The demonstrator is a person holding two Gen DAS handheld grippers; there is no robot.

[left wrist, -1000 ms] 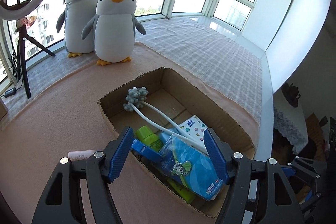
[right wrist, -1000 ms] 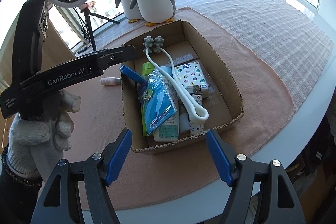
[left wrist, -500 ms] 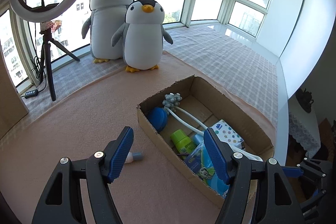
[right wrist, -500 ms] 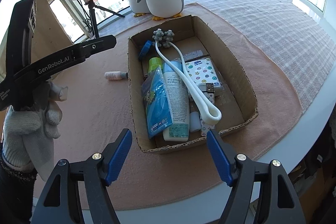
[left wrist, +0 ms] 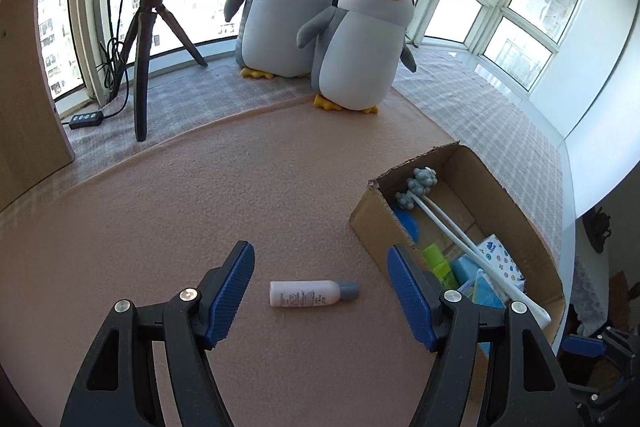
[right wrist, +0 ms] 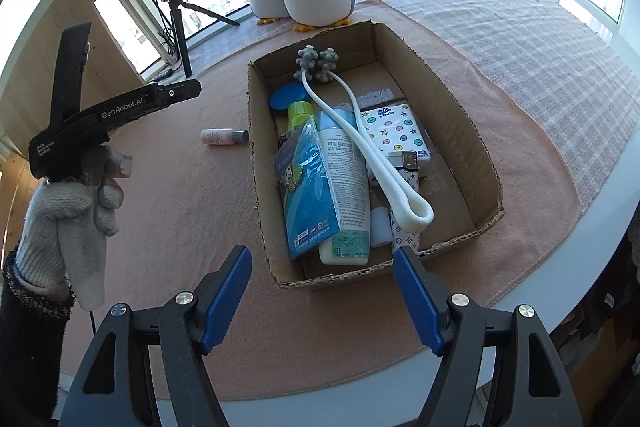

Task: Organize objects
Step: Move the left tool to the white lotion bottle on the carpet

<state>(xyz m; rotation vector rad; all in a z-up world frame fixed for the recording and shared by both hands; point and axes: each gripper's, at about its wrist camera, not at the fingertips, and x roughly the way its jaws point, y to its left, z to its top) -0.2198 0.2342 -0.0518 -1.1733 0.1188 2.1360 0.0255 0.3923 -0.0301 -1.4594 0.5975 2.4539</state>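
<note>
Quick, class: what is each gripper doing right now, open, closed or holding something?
Left gripper: open, empty, jaws either side of the small white bottle on the mat.
Right gripper: open, holding nothing, before the cardboard box.

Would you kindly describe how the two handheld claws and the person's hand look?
Both the left claw and right claw have black frames, silver screws and ribbed blue pads. The left one's body carries white "GenRobot.AI" lettering. The hand wears a light grey knit glove over a dark sleeve.
</note>
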